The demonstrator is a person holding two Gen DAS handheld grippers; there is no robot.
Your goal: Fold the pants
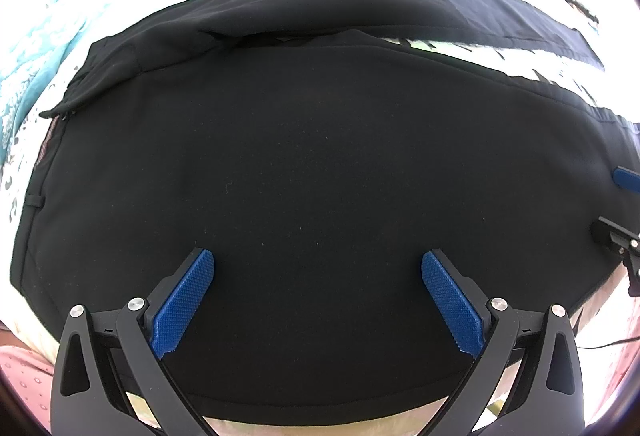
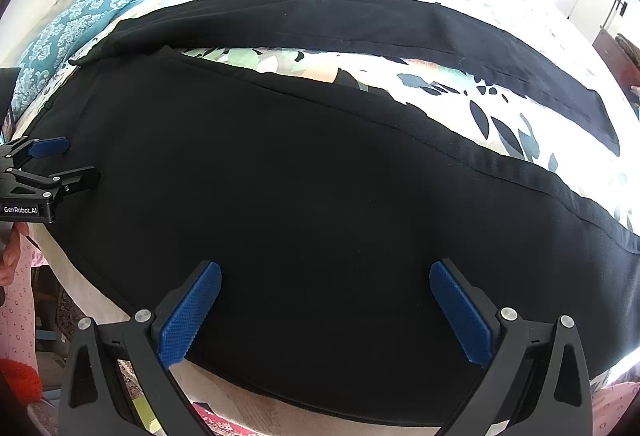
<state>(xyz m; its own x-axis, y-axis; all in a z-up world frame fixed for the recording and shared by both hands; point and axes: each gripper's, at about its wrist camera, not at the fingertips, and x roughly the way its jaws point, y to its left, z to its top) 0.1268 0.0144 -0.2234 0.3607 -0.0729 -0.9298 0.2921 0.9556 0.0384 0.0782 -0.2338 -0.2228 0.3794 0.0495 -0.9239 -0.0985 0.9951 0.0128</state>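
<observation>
Black pants (image 1: 300, 155) lie flat on a bed with their two legs spread apart, the waist at the left. In the right wrist view the pants (image 2: 300, 175) show both legs running to the right, the near leg under the fingers. My left gripper (image 1: 318, 260) is open and empty, just above the near leg's upper part. My right gripper (image 2: 325, 272) is open and empty above the near leg further along. The left gripper also shows at the left edge of the right wrist view (image 2: 76, 161), open. A fingertip of the right gripper shows at the right edge of the left wrist view (image 1: 628, 179).
A white bedsheet with a dark leaf print (image 2: 460, 91) shows between the pant legs. A teal patterned cloth (image 2: 92, 11) lies at the far left of the bed. The bed's near edge (image 2: 256, 408) runs along the bottom. A person's pink sleeve (image 2: 18, 308) is at the left.
</observation>
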